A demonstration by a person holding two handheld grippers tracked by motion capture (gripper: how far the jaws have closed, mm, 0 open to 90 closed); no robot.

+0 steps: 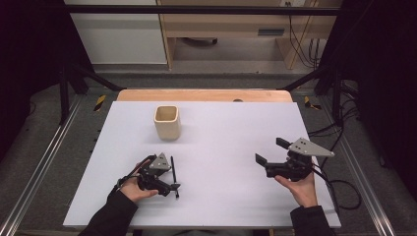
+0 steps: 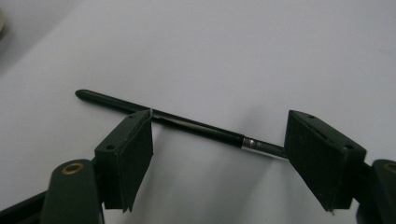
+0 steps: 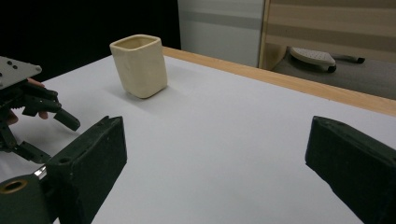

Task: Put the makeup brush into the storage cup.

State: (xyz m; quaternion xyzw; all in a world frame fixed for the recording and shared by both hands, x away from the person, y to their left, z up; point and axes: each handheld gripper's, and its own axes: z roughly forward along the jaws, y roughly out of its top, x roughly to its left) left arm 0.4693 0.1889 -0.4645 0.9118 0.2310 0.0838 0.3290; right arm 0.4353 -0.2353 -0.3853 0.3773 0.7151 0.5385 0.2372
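A thin black pen with a silver band lies flat on the white table at the front left. My left gripper rests low over it, held by a hand in a black sleeve. In the left gripper view the pen runs crosswise just past the tips of my left gripper. The jaws stand wide and the pads do not press on it. A cream square cup stands upright further back, and it stands at upper left in the right gripper view. My right gripper hovers open and empty at the front right.
The table's far edge is bare wood. Black cables trail over the floor at the right. Metal rails run along both sides. Wooden furniture stands beyond the table. White tabletop spreads between the two grippers.
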